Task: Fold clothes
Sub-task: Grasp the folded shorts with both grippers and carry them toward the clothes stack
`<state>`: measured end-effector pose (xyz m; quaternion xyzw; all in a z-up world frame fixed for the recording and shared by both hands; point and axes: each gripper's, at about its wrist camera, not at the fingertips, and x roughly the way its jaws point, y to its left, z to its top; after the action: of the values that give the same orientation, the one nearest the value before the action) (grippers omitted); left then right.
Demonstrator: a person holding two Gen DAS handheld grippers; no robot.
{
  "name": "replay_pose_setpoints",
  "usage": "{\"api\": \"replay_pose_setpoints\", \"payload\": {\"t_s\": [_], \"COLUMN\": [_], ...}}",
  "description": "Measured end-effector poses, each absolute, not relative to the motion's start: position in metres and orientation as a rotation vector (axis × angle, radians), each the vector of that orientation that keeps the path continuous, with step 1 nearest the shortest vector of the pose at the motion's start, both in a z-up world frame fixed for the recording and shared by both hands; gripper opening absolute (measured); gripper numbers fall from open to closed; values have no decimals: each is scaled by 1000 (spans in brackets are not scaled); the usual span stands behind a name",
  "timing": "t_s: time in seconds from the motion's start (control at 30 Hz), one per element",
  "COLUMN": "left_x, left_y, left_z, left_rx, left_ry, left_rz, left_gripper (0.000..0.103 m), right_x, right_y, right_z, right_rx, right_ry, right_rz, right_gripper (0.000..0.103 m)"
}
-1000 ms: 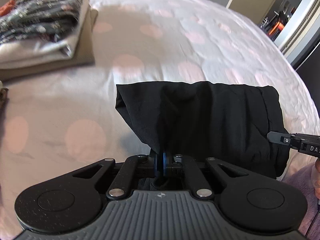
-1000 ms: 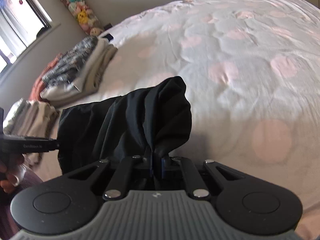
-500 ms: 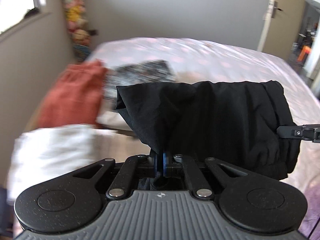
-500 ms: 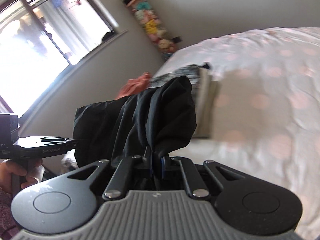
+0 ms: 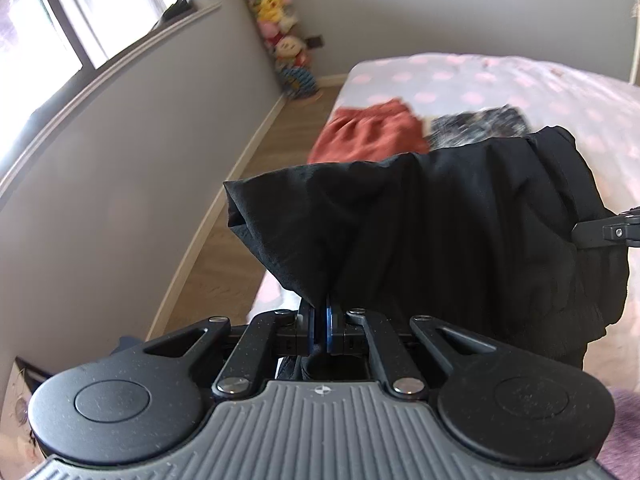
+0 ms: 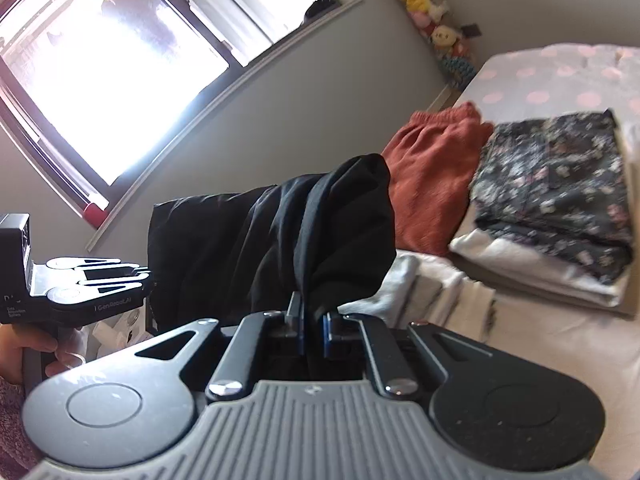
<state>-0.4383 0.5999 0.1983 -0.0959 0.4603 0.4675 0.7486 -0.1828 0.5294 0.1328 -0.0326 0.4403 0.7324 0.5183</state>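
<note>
A folded black garment (image 5: 440, 232) hangs in the air between both grippers, off the bed. My left gripper (image 5: 320, 320) is shut on its lower left edge. My right gripper (image 6: 312, 326) is shut on the other end of the black garment (image 6: 280, 240), where the cloth bunches between the jaws. The right gripper (image 5: 608, 232) shows at the right edge of the left wrist view, and the left gripper (image 6: 80, 284) at the left of the right wrist view, held by a hand (image 6: 36, 348).
A bed (image 5: 500, 80) with a pink-dotted cover carries a rust-coloured garment (image 6: 436, 176), a folded stack topped by dark floral cloth (image 6: 556, 188) and light folded items (image 6: 432, 292). Wood floor (image 5: 240, 216), a grey wall and a window (image 6: 120, 60) lie left. Plush toys (image 5: 276, 12) hang in the corner.
Both grippers have swung left and tilted up with the black garment held between them, from over the bed's middle toward the folded piles and the window wall.
</note>
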Motion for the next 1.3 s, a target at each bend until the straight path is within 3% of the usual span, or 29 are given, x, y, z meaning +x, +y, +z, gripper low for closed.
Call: {"api": "replay_pose_setpoints", "payload": {"t_s": [0.47, 0.9, 1.0, 1.07, 1.3], "left_x": [-467, -482, -486, -492, -524], "left_y": [680, 707, 708, 709, 700], "left_z": [120, 62, 64, 70, 101], "left_rx": [-366, -453, -443, -434, -426], "left_ry": [1009, 1039, 1031, 1015, 907], "left_rz": [1033, 1012, 1024, 1054, 1185], "left_gripper": [4, 5, 12, 16, 16], "right_x": [-195, -186, -183, -180, -168], "right_y": [590, 611, 607, 603, 582], "right_z": [61, -2, -2, 0, 32], "right_rx": [-165, -170, -171, -174, -204], "right_ry": [1182, 1305, 1296, 1283, 1116], "right_rz": [1706, 1669, 1663, 1656, 1625], "right_gripper": [10, 12, 19, 33, 34]}}
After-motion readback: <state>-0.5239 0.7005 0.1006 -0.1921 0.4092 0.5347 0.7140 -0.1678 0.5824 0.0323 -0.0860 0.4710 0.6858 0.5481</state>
